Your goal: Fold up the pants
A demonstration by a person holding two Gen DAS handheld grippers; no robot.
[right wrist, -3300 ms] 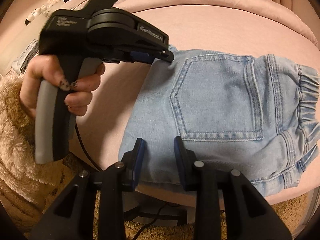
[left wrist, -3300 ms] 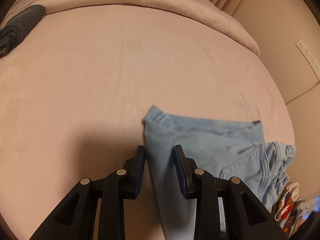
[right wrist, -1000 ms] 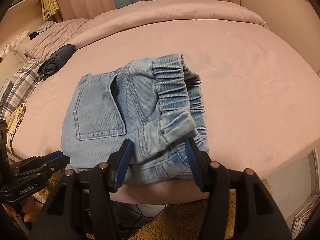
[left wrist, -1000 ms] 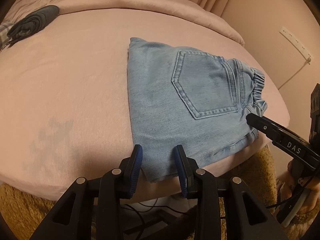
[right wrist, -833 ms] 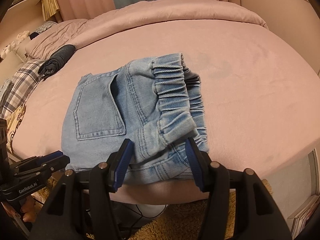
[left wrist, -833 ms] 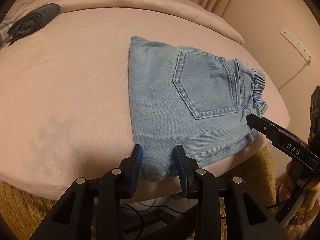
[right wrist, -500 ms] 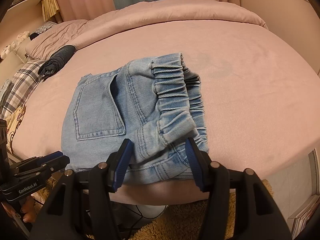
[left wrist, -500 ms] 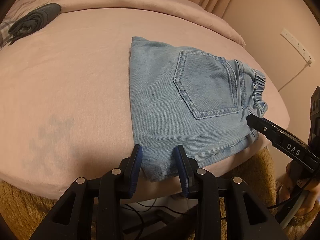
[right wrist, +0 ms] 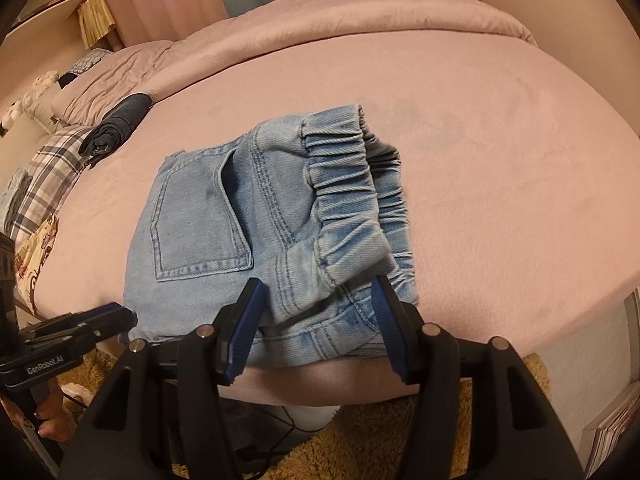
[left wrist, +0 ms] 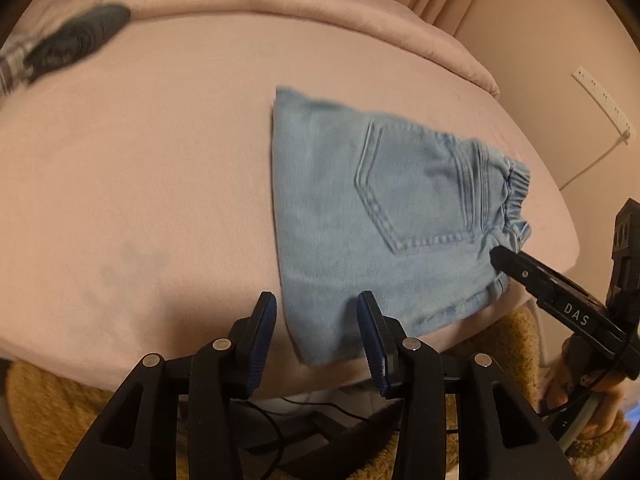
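Left gripper [left wrist: 316, 332] is opening right now. The near corner of the pants [left wrist: 360, 208] sits between its jaws, but the pads look clear of the denim on both sides, so it's letting go, not gripping. Right gripper [right wrist: 316, 320] stands about half open over the waistband end [right wrist: 352, 184], cloth between the jaws there too. I can't see either pad pressing on it, so I'd call that one loose as well.

The pants themselves are folded into a compact rectangle, back pocket [right wrist: 196, 220] up, lying at the near edge of the pink bed [right wrist: 480, 160], elastic waist to the right.

What could go wrong, as I see it:
- The bundle sits right at the bed edge. If a pad drags on the cloth while pulling back, the whole thing could slide off onto the rug [right wrist: 360, 440].
- The waistband layers look puffy and uneven on the right side, so a snag from that gripper could flip the top layer open and undo the fold.
- The left corner pokes a little past the edge and could droop.
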